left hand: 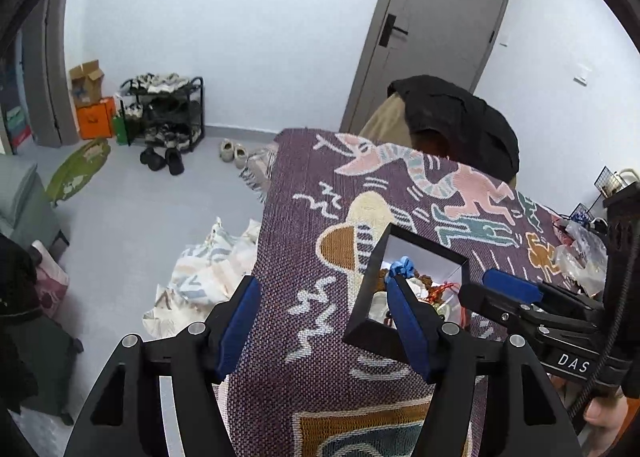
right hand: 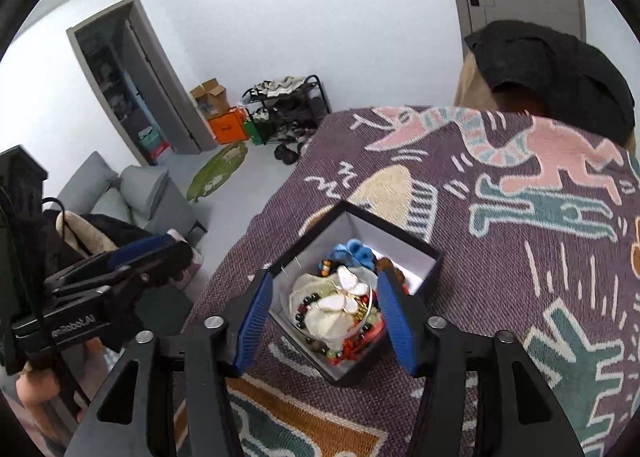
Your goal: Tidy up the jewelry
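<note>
Right now a patterned purple blanket (right hand: 500, 257) is covering the table, and a black box (right hand: 434, 255) with a white lining is sitting on it, near its left edge. Both grippers are hovering over that box with jaws apart and nothing between them: the right gripper (right hand: 326, 313) directly above it, the left gripper (left hand: 320, 317) off to its left side. Inside, beaded bracelets (right hand: 344, 349), a white butterfly piece (right hand: 346, 295) and something blue (right hand: 356, 249) are lying in a heap.

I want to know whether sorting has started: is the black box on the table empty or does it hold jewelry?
It holds jewelry: the black box, lid off, shows bead bracelets and a white butterfly piece.
</note>
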`<state>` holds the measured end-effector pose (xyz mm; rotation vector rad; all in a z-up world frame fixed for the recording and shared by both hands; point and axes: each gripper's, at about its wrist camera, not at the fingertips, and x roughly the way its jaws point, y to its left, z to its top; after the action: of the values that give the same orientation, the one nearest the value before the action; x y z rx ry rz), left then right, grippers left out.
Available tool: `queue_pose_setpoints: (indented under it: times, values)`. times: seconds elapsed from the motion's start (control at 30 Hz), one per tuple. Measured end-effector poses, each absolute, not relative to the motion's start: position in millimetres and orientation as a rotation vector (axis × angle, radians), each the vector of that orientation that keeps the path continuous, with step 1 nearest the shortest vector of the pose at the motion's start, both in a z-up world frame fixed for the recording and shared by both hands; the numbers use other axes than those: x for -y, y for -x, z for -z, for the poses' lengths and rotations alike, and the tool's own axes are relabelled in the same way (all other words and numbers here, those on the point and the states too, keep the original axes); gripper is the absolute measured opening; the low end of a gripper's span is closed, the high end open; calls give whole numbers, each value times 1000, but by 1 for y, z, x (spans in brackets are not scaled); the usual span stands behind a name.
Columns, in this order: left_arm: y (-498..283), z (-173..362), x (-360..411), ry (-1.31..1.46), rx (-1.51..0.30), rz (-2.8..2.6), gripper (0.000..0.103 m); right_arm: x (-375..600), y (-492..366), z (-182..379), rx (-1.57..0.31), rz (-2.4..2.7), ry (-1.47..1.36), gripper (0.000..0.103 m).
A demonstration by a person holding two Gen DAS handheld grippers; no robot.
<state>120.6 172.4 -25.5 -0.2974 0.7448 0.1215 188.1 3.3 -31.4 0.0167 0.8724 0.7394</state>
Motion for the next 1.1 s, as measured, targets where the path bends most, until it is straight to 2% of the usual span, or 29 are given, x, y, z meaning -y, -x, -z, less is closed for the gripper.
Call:
queue_pose_setpoints:
  times: [0.07, 0.17, 0.23, 0.43, 0.57, 0.73, 0.83, 1.0, 1.07, 1.1]
  values:
    - [-118, 22, -170, 299, -729, -119, 67, 7, -188, 31, -868, -723, -43, 68]
    - [-116, 16, -163, 299, -703, -107, 78, 22, -184, 26, -852, -717, -69, 76]
    - [-113, 12, -156, 293, -682, -100, 84, 30, -181, 23, -845, -710, -77, 76]
    - [-106, 3, -138, 302, -657, -63, 85, 66, -170, 16, -830, -668, -111, 78]
    - [-97, -6, -123, 294, -631, -72, 88, 93, -163, 9, -808, -613, -147, 85]
    - [-84, -23, -104, 270, -580, -69, 99, 126, -150, -2, -782, -564, -180, 86]
    - [-76, -31, -91, 250, -564, -65, 101, 145, -143, -7, -778, -533, -192, 92]
    - [-67, -39, -77, 238, -554, -69, 103, 168, -131, -15, -769, -496, -206, 96]
    - [-62, -43, -74, 249, -554, -65, 103, 174, -126, -18, -767, -477, -200, 103]
    - [-60, -45, -72, 253, -556, -63, 103, 177, -124, -19, -761, -473, -199, 103]
